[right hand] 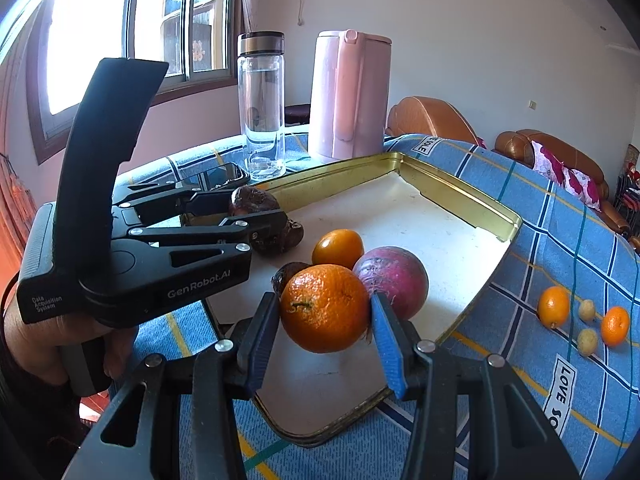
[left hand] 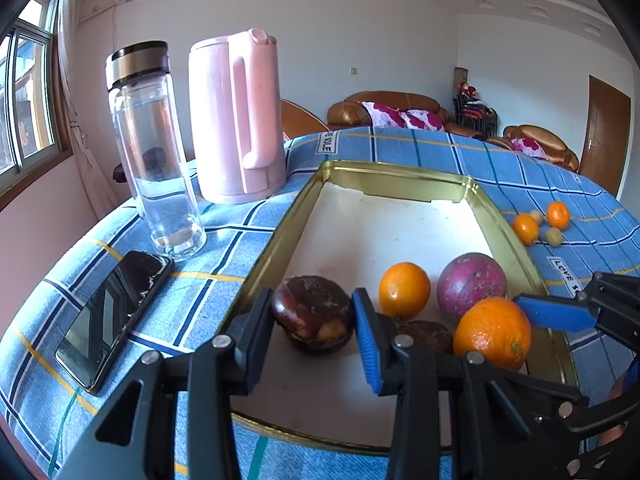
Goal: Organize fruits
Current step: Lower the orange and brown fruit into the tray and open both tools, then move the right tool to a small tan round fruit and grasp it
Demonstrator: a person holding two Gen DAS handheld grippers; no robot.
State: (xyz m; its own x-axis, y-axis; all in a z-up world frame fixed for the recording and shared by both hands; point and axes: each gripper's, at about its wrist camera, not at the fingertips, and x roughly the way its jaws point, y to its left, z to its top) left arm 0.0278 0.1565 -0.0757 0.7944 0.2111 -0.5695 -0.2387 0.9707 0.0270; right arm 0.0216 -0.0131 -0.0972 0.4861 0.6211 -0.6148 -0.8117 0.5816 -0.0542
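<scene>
A gold tin tray lies on the blue plaid cloth. My left gripper is shut on a dark brown mangosteen over the tray's near left part. My right gripper is shut on a large orange over the tray. In the tray lie a small orange, a purple passion fruit and another dark fruit. Two small oranges and small yellowish fruits lie on the cloth right of the tray.
A glass bottle, a pink kettle and a black phone stand left of and behind the tray. Sofas and a door are beyond the table.
</scene>
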